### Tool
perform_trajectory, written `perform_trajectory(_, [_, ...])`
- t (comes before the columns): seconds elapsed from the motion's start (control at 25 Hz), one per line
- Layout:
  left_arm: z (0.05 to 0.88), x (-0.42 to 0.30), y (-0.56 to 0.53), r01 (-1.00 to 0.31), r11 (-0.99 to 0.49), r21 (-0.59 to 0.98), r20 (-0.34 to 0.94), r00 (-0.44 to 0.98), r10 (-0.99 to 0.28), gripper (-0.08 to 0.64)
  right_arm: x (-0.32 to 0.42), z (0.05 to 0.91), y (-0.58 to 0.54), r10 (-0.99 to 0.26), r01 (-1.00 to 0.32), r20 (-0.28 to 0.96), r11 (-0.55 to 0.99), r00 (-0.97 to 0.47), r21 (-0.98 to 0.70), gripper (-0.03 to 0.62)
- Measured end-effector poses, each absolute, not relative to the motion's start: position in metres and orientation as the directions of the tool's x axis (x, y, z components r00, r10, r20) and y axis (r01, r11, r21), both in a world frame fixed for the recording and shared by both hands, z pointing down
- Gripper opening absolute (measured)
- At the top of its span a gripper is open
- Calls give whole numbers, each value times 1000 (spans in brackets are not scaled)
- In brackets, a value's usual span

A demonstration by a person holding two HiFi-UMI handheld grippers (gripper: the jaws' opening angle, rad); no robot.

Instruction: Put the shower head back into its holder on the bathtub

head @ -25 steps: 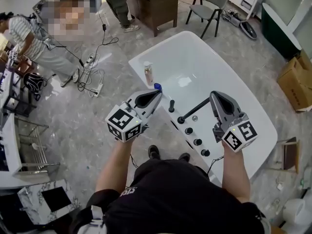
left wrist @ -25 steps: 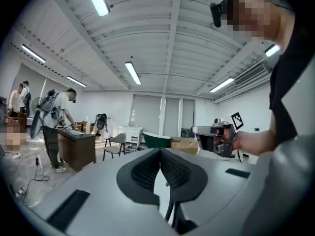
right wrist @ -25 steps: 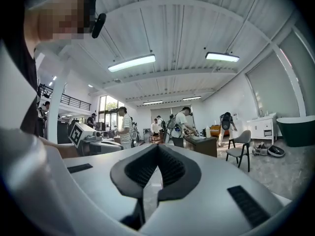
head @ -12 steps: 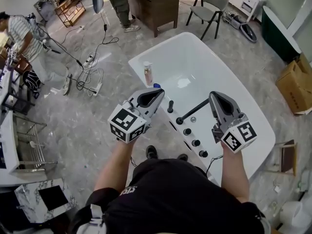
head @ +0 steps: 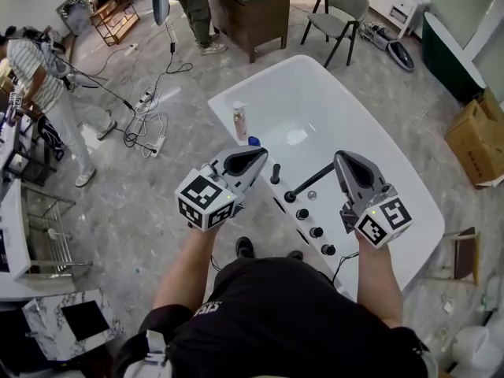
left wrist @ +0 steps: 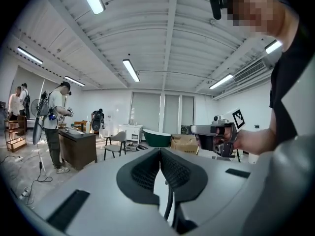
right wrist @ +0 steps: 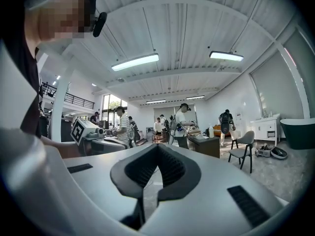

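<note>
The left gripper (left wrist: 160,151) has its jaws pressed together with nothing between them. The right gripper (right wrist: 157,147) is the same: pads meeting, nothing pinched.

In the head view the left gripper (head: 258,155) hangs over the near long rim of the white bathtub (head: 260,85), toward that rim's left end. The right gripper (head: 339,161) is held over the basin, a little in from the same rim, well apart from the left one.

Between their tips lies the black shower head (head: 312,181), a slim wand set aslant. Its near end meets the rim and its far end reaches out over the basin, close to the right gripper's tip. Neither gripper holds it. Whether its near end sits in a holder cannot be told from here.

Just left of it on the rim stands a short black upright handle (head: 276,172). To its right, three round black knobs (head: 316,231) run along the rim toward the near right corner. At the rim's left end stand a bottle (head: 239,120) and a small blue-topped thing (head: 253,140).

Beyond the tub's far end are a grey chair (head: 339,14) and a dark desk (head: 248,6). A cardboard box (head: 476,128) sits off the tub's far long side, and cables (head: 150,124) trail over the floor at left.
</note>
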State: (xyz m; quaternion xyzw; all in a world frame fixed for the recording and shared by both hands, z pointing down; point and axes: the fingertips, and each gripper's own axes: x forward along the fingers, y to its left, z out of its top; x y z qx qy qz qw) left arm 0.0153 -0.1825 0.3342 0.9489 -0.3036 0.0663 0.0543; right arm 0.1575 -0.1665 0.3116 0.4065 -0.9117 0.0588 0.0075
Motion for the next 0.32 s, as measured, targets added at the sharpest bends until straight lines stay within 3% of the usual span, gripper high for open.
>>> perform_trajectory(0.32, [335, 9, -186, -607, -793, 57, 145, 791, -595, 18, 159, 315, -165, -742, -744, 64, 659, -667, -108, 11])
